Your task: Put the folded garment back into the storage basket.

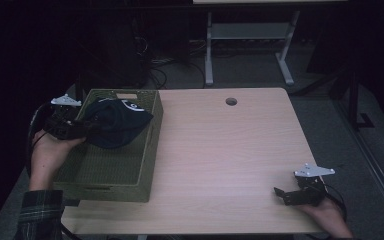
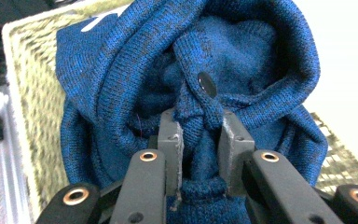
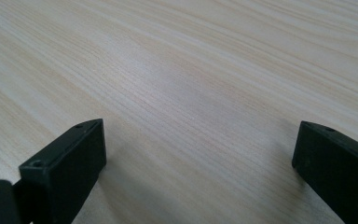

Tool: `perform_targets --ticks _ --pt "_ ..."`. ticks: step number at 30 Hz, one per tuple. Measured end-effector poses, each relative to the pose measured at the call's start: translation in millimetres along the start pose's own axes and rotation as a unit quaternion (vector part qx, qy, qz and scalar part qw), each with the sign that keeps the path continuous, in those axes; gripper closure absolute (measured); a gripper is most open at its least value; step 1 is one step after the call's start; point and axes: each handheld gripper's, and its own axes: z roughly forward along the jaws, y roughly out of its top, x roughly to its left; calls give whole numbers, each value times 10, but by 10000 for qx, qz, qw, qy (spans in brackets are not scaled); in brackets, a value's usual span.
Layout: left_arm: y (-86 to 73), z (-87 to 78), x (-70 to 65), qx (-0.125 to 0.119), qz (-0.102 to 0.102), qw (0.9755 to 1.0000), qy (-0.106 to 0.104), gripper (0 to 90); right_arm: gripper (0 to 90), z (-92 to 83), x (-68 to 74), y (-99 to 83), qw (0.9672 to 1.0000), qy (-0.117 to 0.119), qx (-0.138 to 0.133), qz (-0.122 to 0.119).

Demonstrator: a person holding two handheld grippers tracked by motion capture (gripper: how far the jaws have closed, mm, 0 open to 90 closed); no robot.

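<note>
A dark blue knitted garment [image 1: 115, 122] with a white patch hangs over the green woven basket [image 1: 147, 165] at the table's left. My left gripper [image 1: 87, 128] is shut on a fold of it, coming in from the basket's left side. In the left gripper view the blue knit [image 2: 242, 51] bunches around a black button [image 2: 207, 85], and the pads [image 2: 170, 140] pinch a strip of cloth. My right gripper [image 1: 280, 194] rests low at the table's front right, jaws wide apart. In the right gripper view nothing lies between its fingertips [image 3: 81, 149], just bare wood [image 3: 191, 93].
The light wooden table [image 1: 220, 150] has a round cable hole [image 1: 231, 101] near its far edge. Beyond it stands a white desk frame [image 1: 250, 45] on a grey floor, with cables in the dark area behind the basket.
</note>
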Motion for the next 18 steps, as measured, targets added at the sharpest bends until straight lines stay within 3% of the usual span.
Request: perform_targets --ticks 6,18 --pt "-140 129 68 171 -127 9997 154 732 24 1 0 1 10000 -2 1 7" --pt "-368 552 87 503 -306 9982 69 731 24 1 0 1 10000 0 -1 4"
